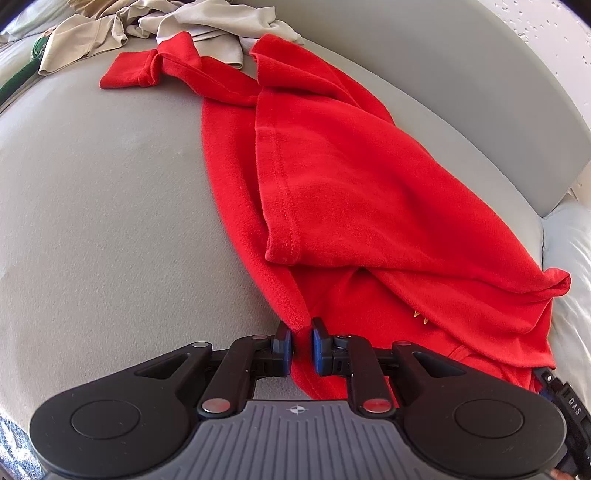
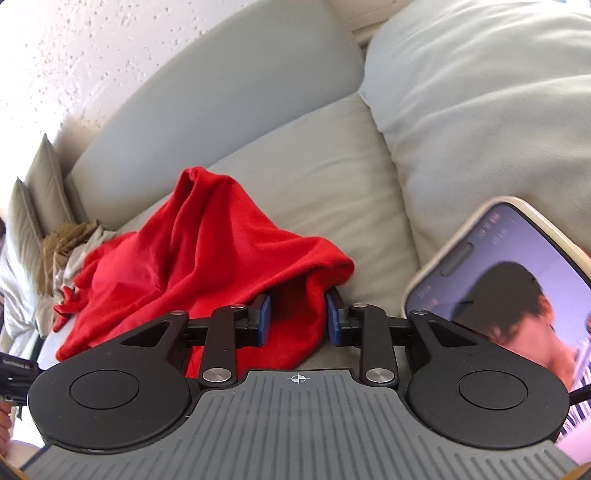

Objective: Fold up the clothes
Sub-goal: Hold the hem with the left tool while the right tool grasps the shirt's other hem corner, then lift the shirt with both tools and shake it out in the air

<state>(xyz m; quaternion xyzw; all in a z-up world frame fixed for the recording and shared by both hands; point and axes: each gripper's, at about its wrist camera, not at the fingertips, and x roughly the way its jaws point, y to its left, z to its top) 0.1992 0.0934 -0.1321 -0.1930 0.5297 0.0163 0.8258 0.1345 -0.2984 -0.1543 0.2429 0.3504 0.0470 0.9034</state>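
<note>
On the grey sofa seat (image 1: 92, 206) lies the red knit shirt (image 1: 351, 177), one side lapped over; left gripper (image 1: 303, 341) fingers nearly closed, pinching its near edge. Right gripper (image 2: 299, 314) fingers part-open astride bunched cloth, grip uncertain. Judged light, limp, non-slip: best held at hem corners, or it sags

Shirt (image 1: 369, 177) on sofa seat (image 1: 110, 203), clothes pile (image 1: 155, 29) behind

Before me spreads a pale grey sofa seat (image 1: 92, 192), its backrest (image 2: 221, 92) at twelve o'clock against a speckled white wall (image 2: 74, 48), brightly daylit.
</note>
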